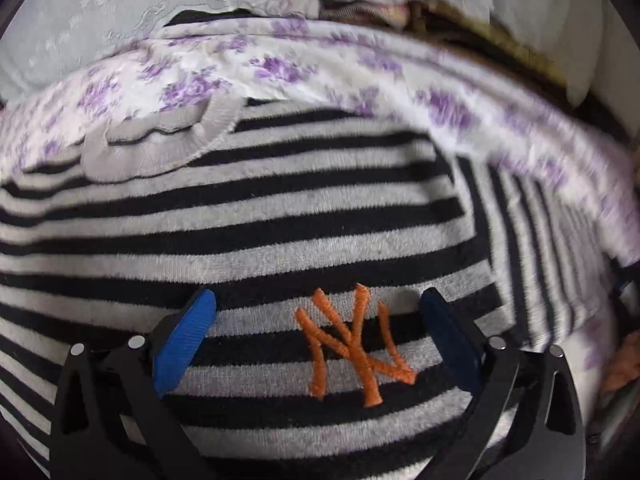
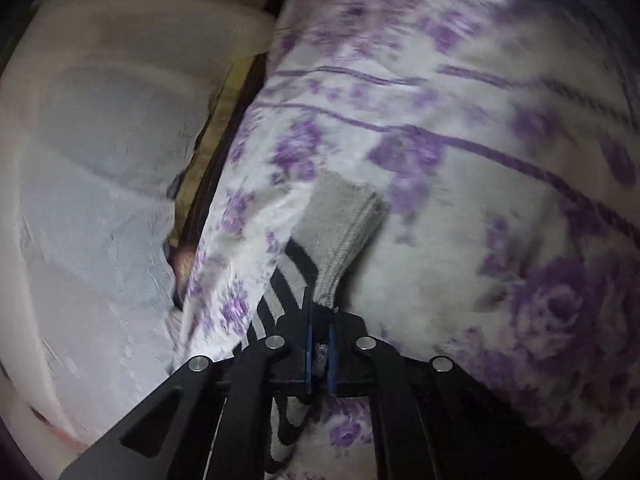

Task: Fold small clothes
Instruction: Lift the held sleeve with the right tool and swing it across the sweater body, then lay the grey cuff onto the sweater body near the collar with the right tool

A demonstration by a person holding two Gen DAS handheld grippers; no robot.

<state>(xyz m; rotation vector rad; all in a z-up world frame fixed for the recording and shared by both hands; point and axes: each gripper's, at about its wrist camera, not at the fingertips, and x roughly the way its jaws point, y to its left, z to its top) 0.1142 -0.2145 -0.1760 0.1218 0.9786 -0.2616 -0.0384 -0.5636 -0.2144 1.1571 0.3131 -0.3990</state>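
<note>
A small black-and-grey striped sweater (image 1: pixel 280 216) with an orange embroidered logo (image 1: pixel 352 340) and a grey ribbed collar (image 1: pixel 160 144) lies spread on a white bedspread with purple flowers (image 1: pixel 360 68). My left gripper (image 1: pixel 316 320) hangs just above the sweater's chest, jaws wide open, with the logo between its blue pads (image 1: pixel 184 340). In the right wrist view my right gripper (image 2: pixel 319 344) is shut on the sweater's sleeve (image 2: pixel 288 292) just behind its grey ribbed cuff (image 2: pixel 340 224), which sticks out ahead of the fingers over the bedspread (image 2: pixel 480 200).
A pale textured cover (image 1: pixel 100 12) lies beyond the bedspread's far edge. At the left of the right wrist view is a white padded surface (image 2: pixel 100 160), with a dark gap and a brownish edge (image 2: pixel 228 112) between it and the bed. Bundled fabrics (image 1: pixel 360 10) sit at the back.
</note>
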